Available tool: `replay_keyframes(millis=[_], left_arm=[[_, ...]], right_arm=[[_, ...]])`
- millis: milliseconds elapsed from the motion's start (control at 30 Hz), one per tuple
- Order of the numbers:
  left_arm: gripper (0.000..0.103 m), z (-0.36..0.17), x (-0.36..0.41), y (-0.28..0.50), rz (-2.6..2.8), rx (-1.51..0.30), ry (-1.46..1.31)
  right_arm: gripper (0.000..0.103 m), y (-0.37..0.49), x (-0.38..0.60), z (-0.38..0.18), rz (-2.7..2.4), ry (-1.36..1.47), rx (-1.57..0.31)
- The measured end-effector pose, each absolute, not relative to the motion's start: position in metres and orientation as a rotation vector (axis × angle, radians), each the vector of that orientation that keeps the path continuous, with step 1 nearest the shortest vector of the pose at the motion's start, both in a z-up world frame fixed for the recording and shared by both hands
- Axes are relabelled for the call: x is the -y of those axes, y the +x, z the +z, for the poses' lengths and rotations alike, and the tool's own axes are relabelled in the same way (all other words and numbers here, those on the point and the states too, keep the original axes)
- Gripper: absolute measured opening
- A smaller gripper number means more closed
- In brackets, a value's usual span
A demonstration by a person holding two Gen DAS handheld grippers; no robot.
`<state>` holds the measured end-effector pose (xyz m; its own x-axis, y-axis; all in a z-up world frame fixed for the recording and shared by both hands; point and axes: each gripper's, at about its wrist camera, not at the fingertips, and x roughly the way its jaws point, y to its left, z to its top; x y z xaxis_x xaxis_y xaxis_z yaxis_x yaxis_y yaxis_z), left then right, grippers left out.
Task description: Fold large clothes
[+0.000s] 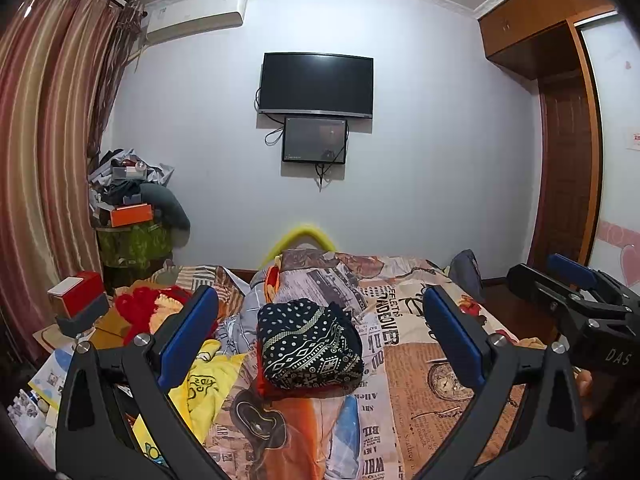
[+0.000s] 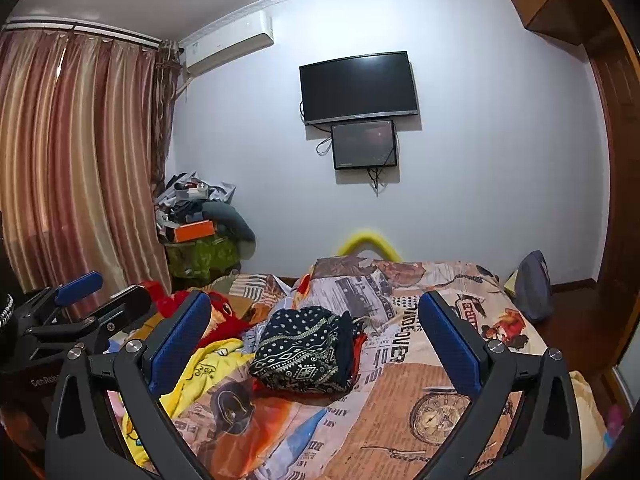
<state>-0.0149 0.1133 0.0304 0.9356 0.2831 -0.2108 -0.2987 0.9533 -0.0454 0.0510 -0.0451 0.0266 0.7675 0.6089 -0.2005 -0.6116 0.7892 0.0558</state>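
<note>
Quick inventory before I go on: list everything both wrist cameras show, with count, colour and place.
Folded garment: one, dark blue with white pattern, centre of bed.
Bedspread: one, orange newspaper print, covers bed.
Yellow cloth: one, left of garment.
Red cloth: one, left side of bed.
TV: one, black, on wall.
Small screen: one, dark, under TV.
Air conditioner: one, white, high on wall.
Curtains: striped pink-brown, left.
Clutter pile: far left corner.
Wardrobe: brown, right.
Grey bag: one, right of bed.
Left claw: open, empty.
Right claw: open, empty.
</note>
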Motion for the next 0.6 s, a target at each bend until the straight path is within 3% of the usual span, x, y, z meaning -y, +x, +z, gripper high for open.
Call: replay_keyframes(millis=[600], left_arm=[[0.103, 0.0300, -0.1043, -0.0081, 0.258, -0.212, -0.065]], right_arm=[[0.103, 0.0543, 0.0538, 0.0283, 0.653, 0.011, -0.216]])
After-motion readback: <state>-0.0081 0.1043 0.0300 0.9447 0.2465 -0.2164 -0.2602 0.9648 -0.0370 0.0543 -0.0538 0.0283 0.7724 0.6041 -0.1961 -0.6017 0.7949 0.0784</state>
